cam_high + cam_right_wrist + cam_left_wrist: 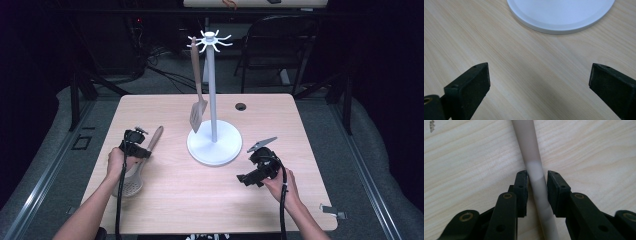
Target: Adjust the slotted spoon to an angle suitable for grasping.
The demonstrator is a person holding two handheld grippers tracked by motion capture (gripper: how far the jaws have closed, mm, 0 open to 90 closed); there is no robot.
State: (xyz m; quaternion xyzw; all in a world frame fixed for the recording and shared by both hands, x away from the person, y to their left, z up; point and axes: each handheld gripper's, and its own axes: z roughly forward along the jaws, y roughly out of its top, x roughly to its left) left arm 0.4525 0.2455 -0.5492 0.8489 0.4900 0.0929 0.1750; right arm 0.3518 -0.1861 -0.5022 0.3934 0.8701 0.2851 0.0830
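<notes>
A pale skimmer (133,184) lies on the table at the left, its perforated bowl toward me and its handle (531,147) pointing away. My left gripper (136,146) points down over that handle, and both pads press its sides in the left gripper view (537,174). A white utensil stand (214,145) with a tall pole and hooks on top rises at mid table. A slotted spatula (198,114) hangs from one hook. My right gripper (251,166) rests low to the right of the stand, open, with bare table between its fingers (539,82) and the stand's base (560,15) ahead.
The wooden table (210,200) has a cable grommet (241,106) near its far edge. A black folding chair (280,45) stands behind the table, with cables on the floor beside it. A small metal clip (334,211) lies at the near right corner.
</notes>
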